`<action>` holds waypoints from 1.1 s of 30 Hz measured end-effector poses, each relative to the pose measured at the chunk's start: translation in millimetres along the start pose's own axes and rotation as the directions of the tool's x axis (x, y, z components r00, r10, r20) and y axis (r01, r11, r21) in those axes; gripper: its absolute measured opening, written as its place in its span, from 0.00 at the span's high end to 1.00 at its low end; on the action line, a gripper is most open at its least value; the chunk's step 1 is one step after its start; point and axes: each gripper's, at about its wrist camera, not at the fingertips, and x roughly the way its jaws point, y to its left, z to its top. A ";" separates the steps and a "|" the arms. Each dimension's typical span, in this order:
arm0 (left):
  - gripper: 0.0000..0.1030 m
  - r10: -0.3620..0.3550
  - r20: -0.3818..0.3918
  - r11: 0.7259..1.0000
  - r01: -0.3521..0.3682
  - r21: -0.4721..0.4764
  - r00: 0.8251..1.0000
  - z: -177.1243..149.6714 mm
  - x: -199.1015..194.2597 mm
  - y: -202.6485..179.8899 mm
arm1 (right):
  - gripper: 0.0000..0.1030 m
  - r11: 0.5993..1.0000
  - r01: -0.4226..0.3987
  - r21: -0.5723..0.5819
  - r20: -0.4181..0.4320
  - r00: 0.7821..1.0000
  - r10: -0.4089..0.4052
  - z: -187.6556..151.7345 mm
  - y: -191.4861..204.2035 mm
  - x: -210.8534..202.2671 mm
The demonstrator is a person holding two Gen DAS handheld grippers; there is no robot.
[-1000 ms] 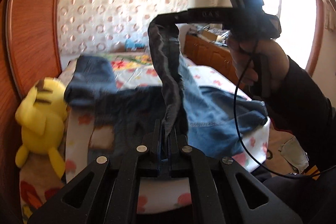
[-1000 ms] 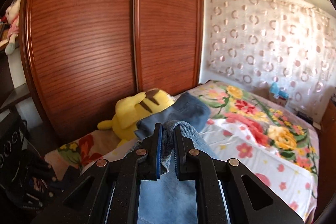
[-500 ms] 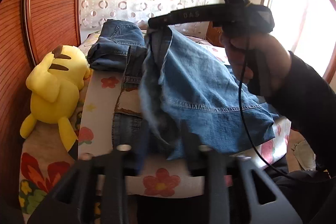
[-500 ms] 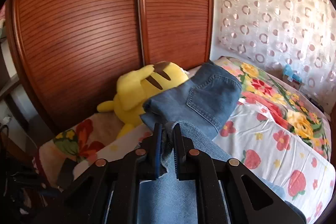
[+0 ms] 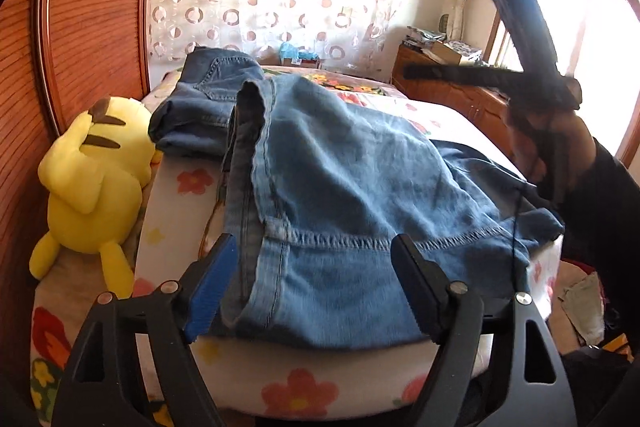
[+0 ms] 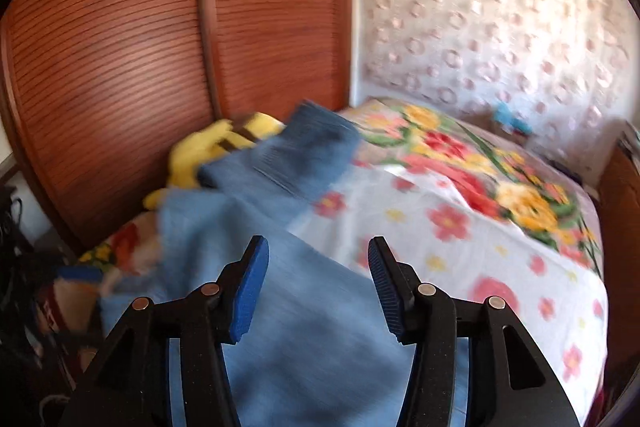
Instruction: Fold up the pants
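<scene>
Bedroom: a floral bed (image 5: 280, 391) held blue denim pants (image 5: 360, 187), folded over, beside a yellow plush toy (image 5: 88, 187).
The left gripper (image 5: 312, 291) stood wide open over the pants' near hem, gripping nothing; the right gripper (image 6: 318, 285), also spread wide and empty, hung above the denim, with bare sheet to its right and a wooden wardrobe (image 6: 160, 47) close beyond the toy.

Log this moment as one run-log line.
left gripper: open | right gripper: open | jeans: lying on bed | yellow plush: beside jeans
</scene>
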 end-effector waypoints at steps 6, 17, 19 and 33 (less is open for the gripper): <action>0.23 0.005 0.007 1.000 -0.005 0.020 1.000 21.0 21.1 3.4 | 0.48 0.988 0.064 0.141 -0.096 0.994 -0.051 -44.6 -52.8 9.6; 0.32 0.054 -0.057 0.998 -0.051 0.039 0.997 73.1 79.4 39.5 | 0.48 0.934 -0.025 0.355 -0.185 0.978 0.097 -65.0 -85.3 53.0; 0.40 0.042 -0.077 0.999 -0.041 0.015 0.996 75.5 89.1 47.1 | 0.48 0.925 -0.051 0.378 -0.181 0.975 0.128 -66.7 -88.4 53.0; 0.68 0.087 -0.030 0.994 -0.085 0.067 0.996 94.1 91.1 32.1 | 0.96 0.969 0.088 0.232 0.025 0.995 -0.096 -53.1 -75.0 -2.7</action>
